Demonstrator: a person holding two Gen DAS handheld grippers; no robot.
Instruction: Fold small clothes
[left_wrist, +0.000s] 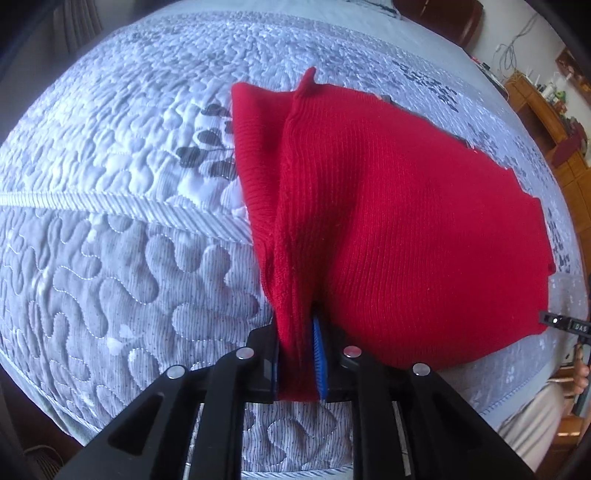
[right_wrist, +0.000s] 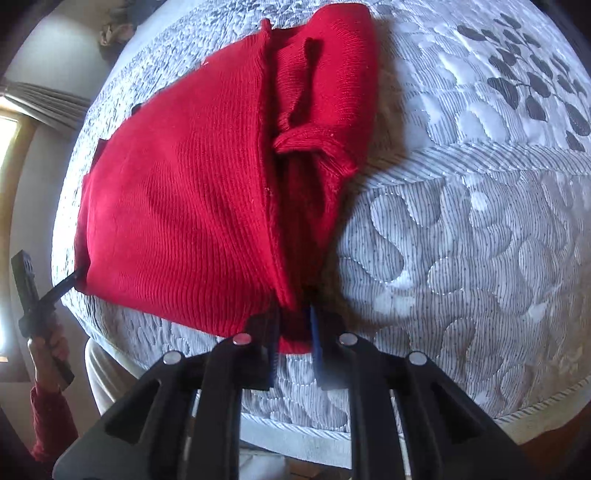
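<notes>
Quilted grey-and-white bedding (left_wrist: 110, 221) covered the whole work surface, stitched in wavy loops, with a ribbed band running across it and a dark leaf print (left_wrist: 210, 147) near the garment. Wooden furniture (left_wrist: 546, 110) with small bottles on top stood at the far right of the left wrist view, loose cables hanging on the wall above it, and a curtained window (right_wrist: 22, 110) showed at the left edge of the right wrist view.

On the bedding lay the red knit sweater (left_wrist: 406, 221), partly folded, with 1 side doubled over along a long ridge. The left gripper (left_wrist: 299, 358) was pinched on a bunched edge of that ridge, red knit filling the gap between its blue pads (left_wrist: 320, 354). The right gripper (right_wrist: 295, 332) was likewise clamped on the sweater's near corner, the fabric rising from its jaws and blocking the quilt behind.

At the right edge of the left wrist view a black part of the other tool bore the small letters "DAS" (left_wrist: 581, 328). No other writing was legible.
</notes>
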